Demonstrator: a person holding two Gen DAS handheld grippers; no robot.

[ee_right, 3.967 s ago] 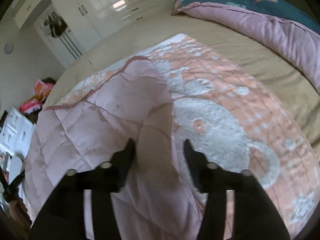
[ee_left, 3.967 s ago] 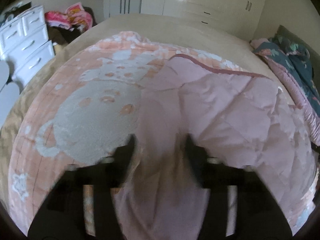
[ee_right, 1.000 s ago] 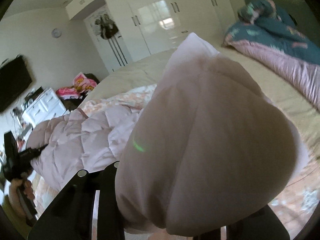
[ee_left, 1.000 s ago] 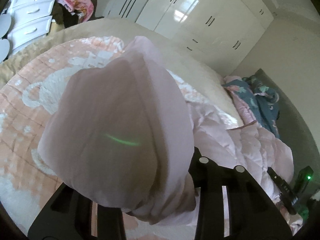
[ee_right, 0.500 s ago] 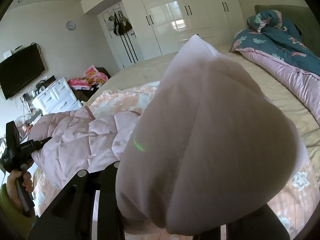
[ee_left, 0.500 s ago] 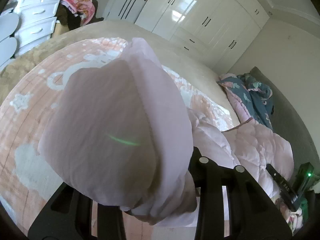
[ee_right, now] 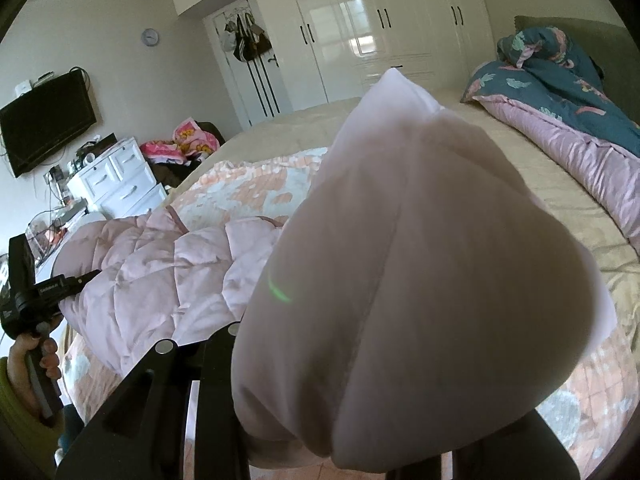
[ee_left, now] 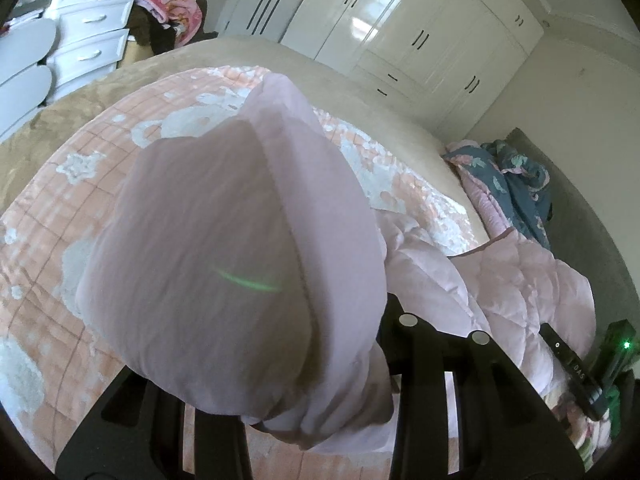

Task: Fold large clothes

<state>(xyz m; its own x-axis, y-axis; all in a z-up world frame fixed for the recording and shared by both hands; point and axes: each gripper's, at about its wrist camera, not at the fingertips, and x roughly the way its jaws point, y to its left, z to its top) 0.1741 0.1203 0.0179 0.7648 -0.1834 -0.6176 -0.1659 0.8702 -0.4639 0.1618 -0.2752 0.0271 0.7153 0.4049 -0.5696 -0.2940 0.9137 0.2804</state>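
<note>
Both my claws pinch bunched corners of the pale pink quilted padded coat: left gripper and right gripper each clamp a fat wad filling the near view, fingertips hidden by cloth. The coat's body sags between them, at 3 o'clock in the left view and 9 o'clock in the right, above the peach patterned blanket. Risk: slick bulky fabric slipping out, or uneven pulling skewing the fold. Farther, at 10 o'clock, a white drawer chest; contents unseen.
</note>
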